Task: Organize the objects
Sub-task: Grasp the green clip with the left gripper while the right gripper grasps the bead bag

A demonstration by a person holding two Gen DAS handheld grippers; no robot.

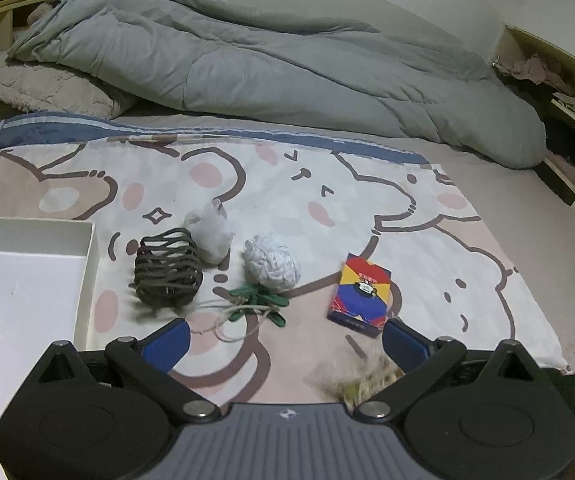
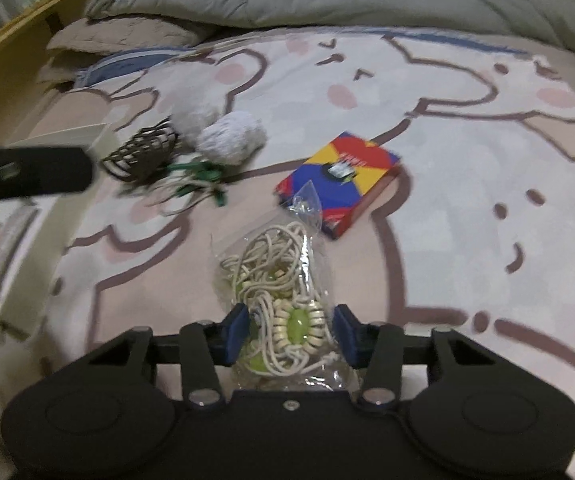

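The right gripper [image 2: 290, 330] has its jaws clamped on a clear bag of corded beads [image 2: 283, 300] lying on the bed [image 2: 467, 160]; the slick plastic could slip free when lifted. The left gripper [image 1: 283, 340] hangs with jaws apart, empty.

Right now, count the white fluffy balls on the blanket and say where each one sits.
2. One white fluffy ball sits behind the woven brown ball, touching it. The other white fluffy ball lies to its right, just behind the green clips. More could be hidden.
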